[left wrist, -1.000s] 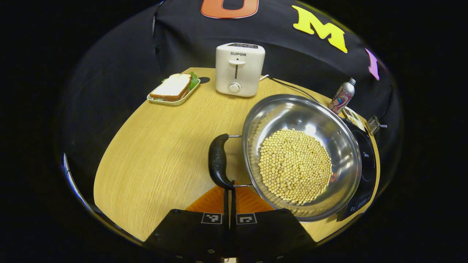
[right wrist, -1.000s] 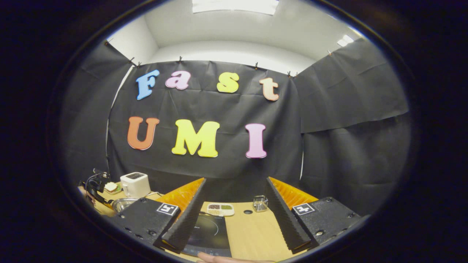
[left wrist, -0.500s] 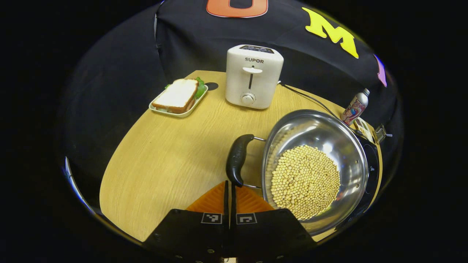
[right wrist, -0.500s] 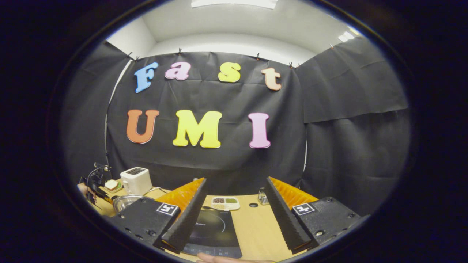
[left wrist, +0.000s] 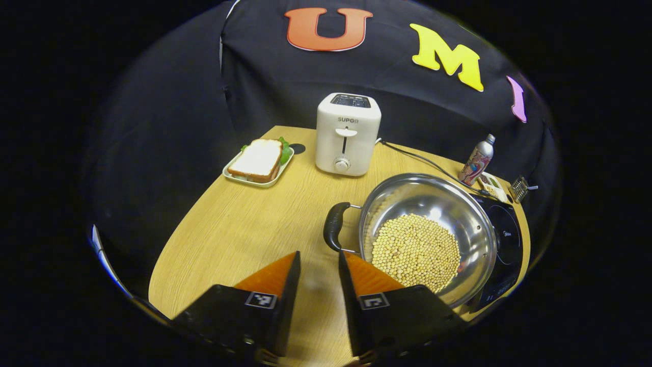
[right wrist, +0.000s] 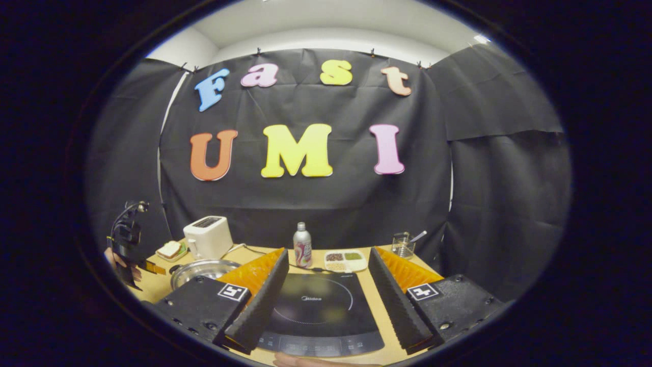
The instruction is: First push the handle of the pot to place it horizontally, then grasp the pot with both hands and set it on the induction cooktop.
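Observation:
A steel pot (left wrist: 430, 204) full of pale beans (left wrist: 415, 251) stands on the wooden table (left wrist: 234, 234), its black side handle (left wrist: 333, 227) facing left in the left gripper view. My left gripper (left wrist: 318, 262) is open just short of that handle, not touching it. The black induction cooktop (left wrist: 504, 237) lies right of the pot. In the right gripper view my right gripper (right wrist: 326, 260) is open above the cooktop (right wrist: 318, 311), holding nothing. The pot (right wrist: 201, 267) sits to its left, and the left gripper (right wrist: 127, 244) with a hand is beyond.
A white toaster (left wrist: 347, 133) with a cord and a tray holding a sandwich (left wrist: 259, 162) stand at the back. A small bottle (left wrist: 476, 160), a divided dish of grains (right wrist: 345, 260) and a glass cup (right wrist: 402, 244) line the table's far edge behind the cooktop.
My left gripper has opened and drawn back from the pot's handle. The right gripper has tilted down, so the cooktop now shows between its fingers.

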The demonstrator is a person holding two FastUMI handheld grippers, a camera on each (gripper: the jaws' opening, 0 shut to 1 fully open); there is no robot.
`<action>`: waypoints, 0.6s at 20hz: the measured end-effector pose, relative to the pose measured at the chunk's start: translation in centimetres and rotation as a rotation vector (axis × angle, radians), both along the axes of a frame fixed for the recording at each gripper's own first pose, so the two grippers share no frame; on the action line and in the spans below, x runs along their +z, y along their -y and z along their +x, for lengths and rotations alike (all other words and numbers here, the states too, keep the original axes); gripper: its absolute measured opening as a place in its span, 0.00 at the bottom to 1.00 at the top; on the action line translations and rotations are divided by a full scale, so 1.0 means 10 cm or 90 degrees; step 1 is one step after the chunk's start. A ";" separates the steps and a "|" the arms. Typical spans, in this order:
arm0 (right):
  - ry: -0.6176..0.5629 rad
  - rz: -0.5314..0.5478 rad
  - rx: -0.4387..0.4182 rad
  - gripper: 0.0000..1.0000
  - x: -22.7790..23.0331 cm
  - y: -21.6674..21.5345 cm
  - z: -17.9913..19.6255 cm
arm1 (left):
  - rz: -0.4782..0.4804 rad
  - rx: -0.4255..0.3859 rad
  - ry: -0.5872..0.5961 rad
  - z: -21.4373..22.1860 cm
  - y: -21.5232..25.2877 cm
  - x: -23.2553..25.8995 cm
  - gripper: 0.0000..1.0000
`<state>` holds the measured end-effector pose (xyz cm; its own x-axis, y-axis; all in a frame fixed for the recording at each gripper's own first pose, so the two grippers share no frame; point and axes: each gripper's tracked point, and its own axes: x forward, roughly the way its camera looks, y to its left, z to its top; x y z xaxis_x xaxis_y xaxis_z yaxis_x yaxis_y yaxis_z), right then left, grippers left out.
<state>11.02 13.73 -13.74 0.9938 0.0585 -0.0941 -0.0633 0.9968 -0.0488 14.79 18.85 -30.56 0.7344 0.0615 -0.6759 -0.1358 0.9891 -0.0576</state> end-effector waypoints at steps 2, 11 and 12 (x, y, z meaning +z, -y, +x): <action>-0.026 -0.005 0.008 0.96 -0.20 -0.12 0.10 | 0.010 -0.001 0.033 -0.05 0.03 0.18 0.81; -0.158 0.016 0.058 0.96 -1.03 -0.81 0.53 | -0.014 -0.058 0.151 0.15 0.23 0.43 0.96; -0.172 0.019 0.059 0.99 -1.12 -0.87 0.58 | -0.006 -0.055 0.149 0.19 0.21 0.39 0.96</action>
